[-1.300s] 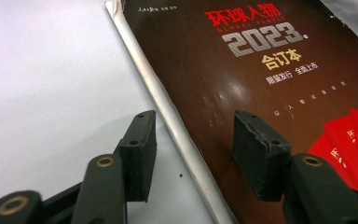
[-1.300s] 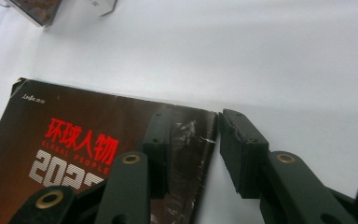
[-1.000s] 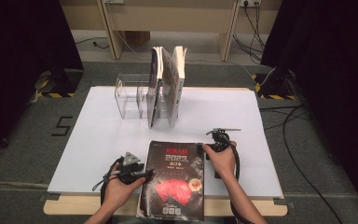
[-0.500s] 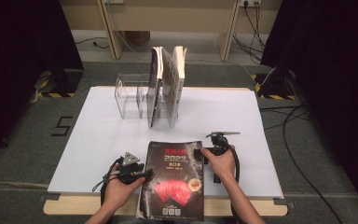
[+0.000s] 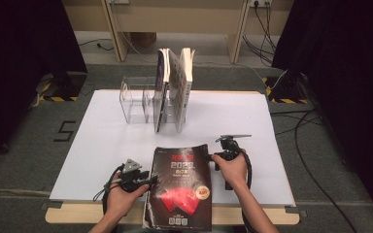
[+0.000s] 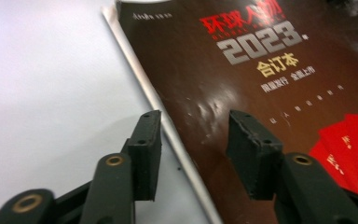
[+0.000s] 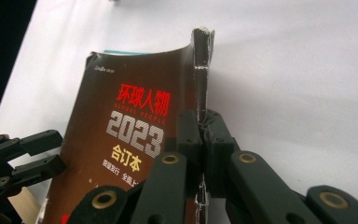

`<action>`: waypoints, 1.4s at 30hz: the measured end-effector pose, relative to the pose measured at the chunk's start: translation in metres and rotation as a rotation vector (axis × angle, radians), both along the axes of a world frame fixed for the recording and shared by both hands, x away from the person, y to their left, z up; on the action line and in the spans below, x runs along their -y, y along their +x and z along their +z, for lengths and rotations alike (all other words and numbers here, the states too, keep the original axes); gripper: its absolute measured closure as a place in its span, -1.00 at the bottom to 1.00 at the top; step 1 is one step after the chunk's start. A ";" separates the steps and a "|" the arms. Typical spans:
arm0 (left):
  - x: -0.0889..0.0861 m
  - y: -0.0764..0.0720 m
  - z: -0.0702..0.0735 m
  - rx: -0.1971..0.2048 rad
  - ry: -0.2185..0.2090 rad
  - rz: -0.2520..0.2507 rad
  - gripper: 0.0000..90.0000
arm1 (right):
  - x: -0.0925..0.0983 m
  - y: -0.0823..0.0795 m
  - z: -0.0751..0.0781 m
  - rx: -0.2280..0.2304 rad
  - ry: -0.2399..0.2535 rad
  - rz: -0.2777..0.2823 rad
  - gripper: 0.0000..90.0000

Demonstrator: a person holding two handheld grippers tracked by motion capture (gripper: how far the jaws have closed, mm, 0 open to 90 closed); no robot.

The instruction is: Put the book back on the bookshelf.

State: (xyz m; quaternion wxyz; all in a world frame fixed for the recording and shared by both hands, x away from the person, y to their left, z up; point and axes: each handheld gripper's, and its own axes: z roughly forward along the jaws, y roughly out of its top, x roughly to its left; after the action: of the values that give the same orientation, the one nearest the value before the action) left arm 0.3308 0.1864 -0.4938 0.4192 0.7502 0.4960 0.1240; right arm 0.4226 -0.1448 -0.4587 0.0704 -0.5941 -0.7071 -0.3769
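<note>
1. Desk (image 5: pixel 102 145): white top; near edge is on the person's side, bottom of the high view.
2. Clear rack (image 5: pixel 138 103): towards the far edge, left of middle. Upright books (image 5: pixel 175 87) stand in its right-hand slots; left slots look free.
3. Magazine (image 5: pixel 179 187): thick dark-covered bound volume, red fan graphic and "2023" on the cover, lying flat at the middle of the near edge, its bottom end hanging over that edge. In the right gripper view the right side of the cover curls up off the desk.
4. Handling, judged: heavy for paper, floppy, glossy cover so likely slippery. A pinch on the cover alone would bend or tear it; the edges already look worn. Better to take the whole page block at a long edge, near the middle of its length, and support the other side so it does not sag.
5. Right tongs (image 7: pixel 204 140): at the magazine's right edge, have just been closing, now pressed together on the raised right edge of the cover, pinching it.
6. Left tongs (image 6: pixel 193 144): at the magazine's left edge, near the near edge of the desk. Spread, one jaw over the bare desk, the other over the cover, the magazine's left edge between them; not squeezing it.
</note>
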 end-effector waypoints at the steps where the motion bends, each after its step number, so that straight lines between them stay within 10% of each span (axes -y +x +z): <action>1: -0.001 0.000 0.001 0.004 -0.004 0.006 0.15 | 0.000 -0.001 0.002 0.001 0.013 -0.008 0.95; 22: -0.024 -0.009 0.056 0.175 -0.082 0.113 -0.22 | -0.031 -0.022 0.087 0.290 0.158 0.064 0.96; 42: -0.023 -0.015 0.091 0.253 -0.125 0.113 -0.29 | -0.077 -0.026 0.142 0.517 0.157 0.086 0.96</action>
State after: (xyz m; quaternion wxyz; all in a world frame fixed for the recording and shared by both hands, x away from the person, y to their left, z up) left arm 0.3159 0.2098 -0.4031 0.5165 0.6719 0.4875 0.2101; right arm 0.3964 -0.0681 -0.3169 -0.0508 -0.4402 -0.6947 -0.5666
